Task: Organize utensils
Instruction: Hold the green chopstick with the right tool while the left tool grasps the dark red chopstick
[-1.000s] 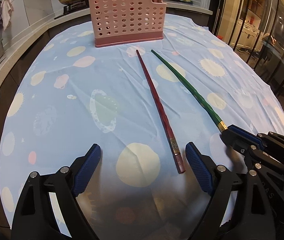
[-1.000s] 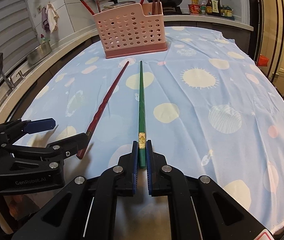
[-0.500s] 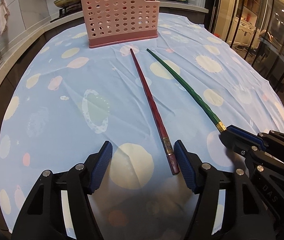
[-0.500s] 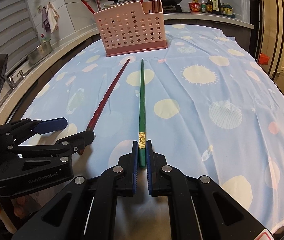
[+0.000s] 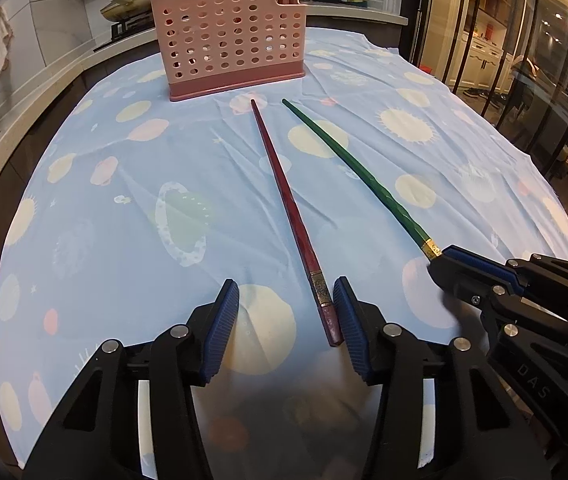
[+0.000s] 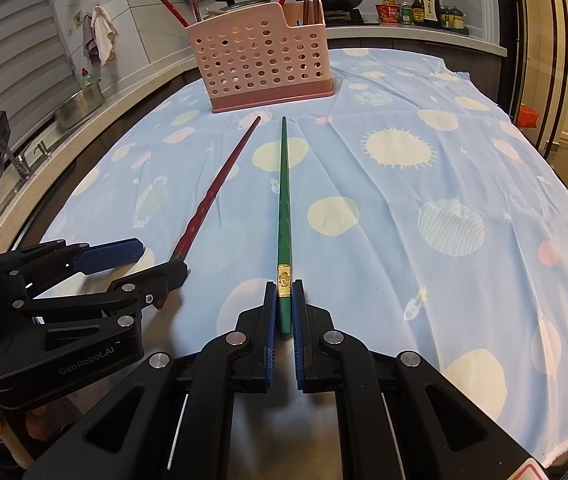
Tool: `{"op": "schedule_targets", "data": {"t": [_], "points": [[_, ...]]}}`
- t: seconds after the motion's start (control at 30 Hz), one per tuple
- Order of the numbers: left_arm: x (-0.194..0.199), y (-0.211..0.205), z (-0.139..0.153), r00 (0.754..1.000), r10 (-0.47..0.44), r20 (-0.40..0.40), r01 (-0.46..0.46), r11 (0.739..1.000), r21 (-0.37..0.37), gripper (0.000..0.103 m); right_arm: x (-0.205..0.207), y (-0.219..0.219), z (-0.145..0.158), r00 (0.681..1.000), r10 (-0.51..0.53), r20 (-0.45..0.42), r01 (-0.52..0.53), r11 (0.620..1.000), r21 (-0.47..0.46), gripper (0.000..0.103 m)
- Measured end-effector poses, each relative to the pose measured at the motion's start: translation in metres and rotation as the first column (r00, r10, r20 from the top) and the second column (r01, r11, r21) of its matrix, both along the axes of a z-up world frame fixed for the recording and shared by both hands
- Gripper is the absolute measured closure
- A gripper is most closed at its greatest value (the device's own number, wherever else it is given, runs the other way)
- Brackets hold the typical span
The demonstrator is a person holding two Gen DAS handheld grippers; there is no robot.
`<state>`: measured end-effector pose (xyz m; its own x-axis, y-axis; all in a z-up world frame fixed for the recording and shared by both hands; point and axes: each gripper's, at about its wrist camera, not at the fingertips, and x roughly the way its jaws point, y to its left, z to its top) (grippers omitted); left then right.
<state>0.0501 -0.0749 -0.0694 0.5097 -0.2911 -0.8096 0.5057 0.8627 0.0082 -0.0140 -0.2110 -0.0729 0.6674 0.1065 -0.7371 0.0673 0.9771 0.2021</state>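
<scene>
Nearest me, my right gripper [image 6: 284, 308] is clamped on the thick butt end of the green chopstick [image 6: 284, 200], close to the near edge of the table [image 6: 484, 168]; the stick lies flat on the blue patterned cloth, tip aimed at the far edge. Just beside it, my left gripper [image 5: 286, 312] is closing around the butt of the red chopstick [image 5: 284, 184]. That stick sits between the pads, hard against the right one, with a clear gap to the left pad, so I judge it not yet gripped. Both sticks run side by side up the middle of the table. At the far edge stands the pink perforated holder [image 5: 227, 40], already carrying several chopsticks. So I reckon most sorting is done: these two remain to be lifted and dropped in.
</scene>
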Motion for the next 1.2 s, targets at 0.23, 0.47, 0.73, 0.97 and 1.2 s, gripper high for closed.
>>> {"op": "schedule_targets", "data": {"t": [0.23, 0.47, 0.73, 0.97, 1.2], "points": [[0.0, 0.0, 0.0, 1.0, -0.001, 0.0, 0.001, 1.0, -0.002, 0.056, 0.0, 0.0, 0.0, 1.0, 0.0, -0.002, 0.0, 1.0, 0.002, 0.096], [-0.002, -0.002, 0.0, 1.0, -0.002, 0.01, 0.002, 1.0, 0.002, 0.053, -0.001, 0.0, -0.002, 1.0, -0.005, 0.0, 0.005, 1.0, 0.006, 0.096], [-0.002, -0.002, 0.0, 1.0, -0.002, 0.017, 0.002, 1.0, -0.002, 0.054, -0.002, 0.001, -0.002, 1.0, -0.004, 0.001, 0.004, 1.0, -0.001, 0.096], [-0.002, 0.003, 0.003, 1.0, -0.013, -0.002, 0.012, 1.0, -0.028, 0.093, -0.001, 0.001, -0.001, 1.0, -0.002, 0.0, 0.002, 1.0, -0.005, 0.096], [-0.004, 0.013, 0.006, 1.0, -0.008, -0.027, 0.006, 0.998, -0.063, 0.096, -0.007, 0.002, 0.007, 1.0, 0.002, 0.018, -0.002, 1.0, -0.003, 0.096]]}}
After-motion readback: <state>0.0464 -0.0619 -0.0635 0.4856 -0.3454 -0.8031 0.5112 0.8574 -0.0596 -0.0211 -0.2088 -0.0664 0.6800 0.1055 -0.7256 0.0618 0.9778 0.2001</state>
